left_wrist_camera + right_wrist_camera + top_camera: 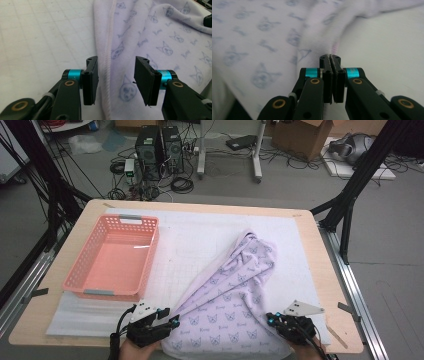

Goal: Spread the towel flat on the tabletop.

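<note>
Lilac printed blanket point(230, 300) crumpled on the white mat, right of the pink basket point(114, 257). Left gripper point(116, 80) half open, straddling the blanket's stitched hem point(108, 62) — not yet pinching. Right gripper point(331, 75) clamped tight at the opposite edge — cloth apparently nipped. Best closed squarely on the hem before lifting.

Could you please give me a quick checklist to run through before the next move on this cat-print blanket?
1. Left gripper open over the blanket hem: ok.
2. Hem runs between its jaws: ok.
3. Right gripper shut at the opposite edge: ok.
4. Fabric actually pinched by the right gripper: cannot tell.
5. Blanket lying flat: not ok, bunched at the far end.
6. Pink basket stands apart from the blanket: ok.
</note>
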`<state>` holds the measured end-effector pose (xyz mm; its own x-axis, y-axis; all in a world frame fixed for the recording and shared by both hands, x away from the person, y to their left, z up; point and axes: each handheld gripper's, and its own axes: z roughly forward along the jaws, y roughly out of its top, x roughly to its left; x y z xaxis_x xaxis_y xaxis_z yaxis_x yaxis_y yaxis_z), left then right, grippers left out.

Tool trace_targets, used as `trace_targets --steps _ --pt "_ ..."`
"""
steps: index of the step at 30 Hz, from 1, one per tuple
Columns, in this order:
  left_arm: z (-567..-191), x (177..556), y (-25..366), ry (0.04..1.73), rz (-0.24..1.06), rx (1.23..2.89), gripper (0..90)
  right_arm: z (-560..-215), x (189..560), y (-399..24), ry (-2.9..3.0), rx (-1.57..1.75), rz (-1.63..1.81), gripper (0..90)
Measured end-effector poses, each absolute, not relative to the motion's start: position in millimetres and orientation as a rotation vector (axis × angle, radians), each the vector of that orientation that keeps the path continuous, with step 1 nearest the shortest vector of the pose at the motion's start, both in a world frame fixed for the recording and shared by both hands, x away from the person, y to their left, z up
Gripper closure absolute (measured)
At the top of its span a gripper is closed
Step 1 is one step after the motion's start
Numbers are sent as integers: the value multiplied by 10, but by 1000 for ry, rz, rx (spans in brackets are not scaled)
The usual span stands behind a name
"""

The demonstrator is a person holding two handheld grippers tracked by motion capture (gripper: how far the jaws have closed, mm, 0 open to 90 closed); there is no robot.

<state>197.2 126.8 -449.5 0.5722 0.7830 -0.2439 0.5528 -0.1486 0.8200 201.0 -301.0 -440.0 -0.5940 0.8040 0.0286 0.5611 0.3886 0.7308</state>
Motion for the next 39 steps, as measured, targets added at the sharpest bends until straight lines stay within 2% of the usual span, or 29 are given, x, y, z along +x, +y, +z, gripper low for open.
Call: trace_targets --steps 6,11,16,17,19,21,25,27,28,29,33,39 --pt "-4510 2001 1193 1075 288 1842 523 -4303 1876 -3381 2228 1279 894 891" --pt "-4478 2122 1123 1079 286 1843 481 -4260 1856 -3401 2181 1274 985 806" --pt "-4519 2293 958 1097 297 1922 495 -4315 1897 -3444 2149 1326 1018 720" --pt "-4517 2286 932 1098 337 1928 524 -4324 1901 -3440 2146 1337 1025 707" --pt "-4516 2273 940 1103 367 1942 710 -4348 1924 -3437 2137 1352 1059 658" --pt "-4523 2249 988 1105 346 1930 828 -4376 1957 -3425 2129 1361 1091 632" --pt "-4511 2093 1072 1087 333 1944 847 -4455 2059 -3331 2167 1378 1097 645" --pt "-4499 1994 1131 1078 321 1946 848 -4494 2069 -3237 2202 1332 1062 681" --pt "-4499 1943 1162 1070 310 1954 848 -4489 2058 -3209 2217 1301 1054 800" --pt "-4509 1891 1181 1065 301 1951 847 -4488 2055 -3197 2252 1282 1081 836" --pt "-4540 1799 1227 1047 262 1923 829 -4434 1998 -3226 2296 1255 1028 859" --pt "-4551 1849 1136 1047 241 1886 585 -4353 1770 -3453 2303 1261 856 857"
